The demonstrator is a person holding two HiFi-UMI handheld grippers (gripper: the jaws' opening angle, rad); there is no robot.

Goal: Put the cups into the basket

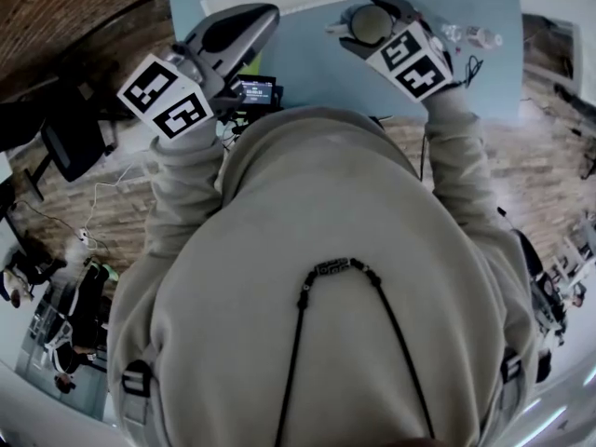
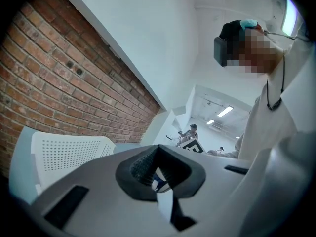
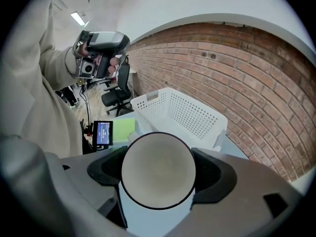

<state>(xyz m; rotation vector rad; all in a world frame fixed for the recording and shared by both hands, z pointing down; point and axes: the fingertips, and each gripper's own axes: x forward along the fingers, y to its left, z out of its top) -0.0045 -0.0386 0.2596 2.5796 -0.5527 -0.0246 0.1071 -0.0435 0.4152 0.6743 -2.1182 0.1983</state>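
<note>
Right gripper (image 3: 158, 172) above table (image 1: 307, 54), fingers (image 3: 213, 174) pinching cup (image 3: 157, 168); left gripper (image 2: 160, 174) tilted upward, fingers (image 2: 142, 168) pressed together.

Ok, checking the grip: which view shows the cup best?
The right gripper view: the cup sits end-on, large, between the jaws of the right tool. The head view shows it small, from above; the left gripper view doesn't show it.

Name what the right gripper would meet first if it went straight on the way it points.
Probably the white basket, which stands just beyond the cup held in the right gripper; depth is unclear.
</note>
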